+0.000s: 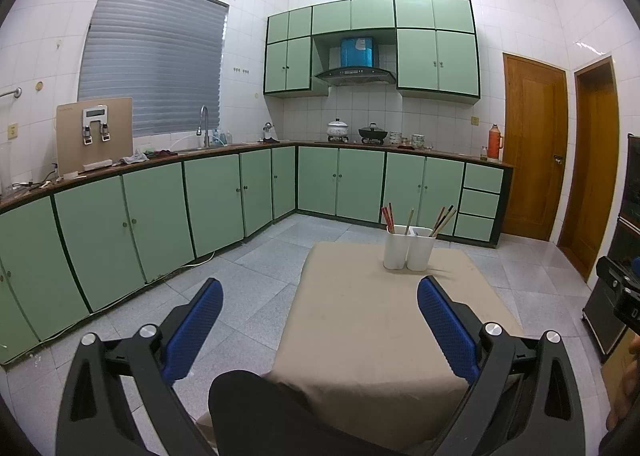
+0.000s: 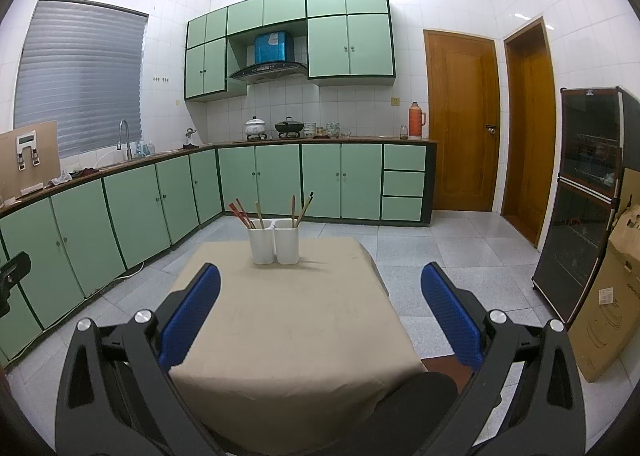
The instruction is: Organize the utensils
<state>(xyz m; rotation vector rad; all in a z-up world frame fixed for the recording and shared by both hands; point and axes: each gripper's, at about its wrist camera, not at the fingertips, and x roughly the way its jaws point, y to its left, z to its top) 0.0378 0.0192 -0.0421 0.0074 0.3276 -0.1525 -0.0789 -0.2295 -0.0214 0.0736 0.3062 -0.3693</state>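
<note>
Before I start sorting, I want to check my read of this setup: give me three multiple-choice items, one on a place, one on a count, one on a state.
1. Where do the two white holders stand?
A. On the cloth-covered table's far end
B. On the kitchen counter
C. On the floor

2. How many white holders are there?
A. One
B. Two
C. Four

3. How are the left gripper and right gripper?
A. Both shut on chopsticks
B. One open, one shut
C. Both open, holding nothing

Key: 1 A, they sit side by side on the beige table, far from the grippers. 2 B, two cups touch, chopsticks standing in each. 3 C, blue fingers spread wide in both views.
</note>
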